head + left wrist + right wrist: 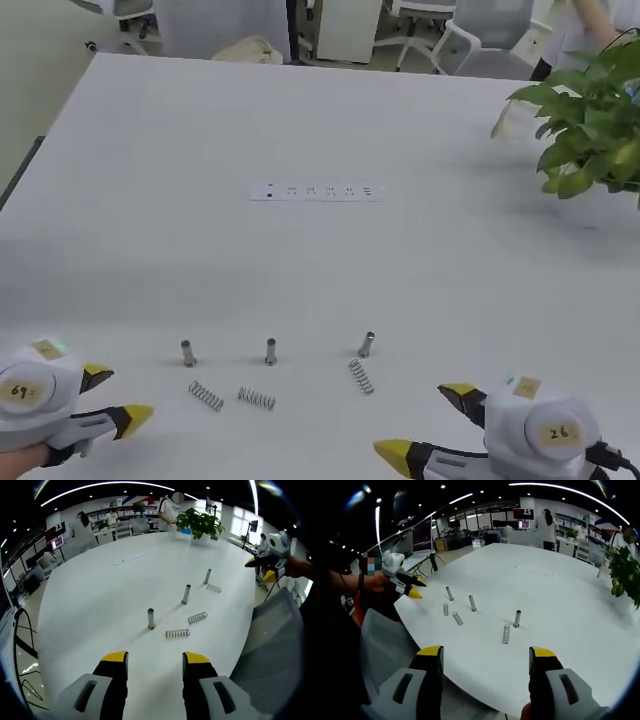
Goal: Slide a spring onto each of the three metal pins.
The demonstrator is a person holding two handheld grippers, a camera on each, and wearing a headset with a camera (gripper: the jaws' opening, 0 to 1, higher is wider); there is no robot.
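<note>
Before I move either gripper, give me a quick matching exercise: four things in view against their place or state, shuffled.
Things:
1 power strip
2 plant
3 middle spring
4 right gripper

Place or state:
A far right, green leaves
B jaws open, holding nothing
C lying flat, just nearer than the middle pin
D white, long, further back

Pairs: 1-D, 2-A, 3-C, 4-B.

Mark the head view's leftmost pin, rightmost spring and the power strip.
leftmost pin (187, 353): head view, mid shaft.
rightmost spring (361, 376): head view, middle coils.
power strip (315, 191): head view, middle of its top.
</note>
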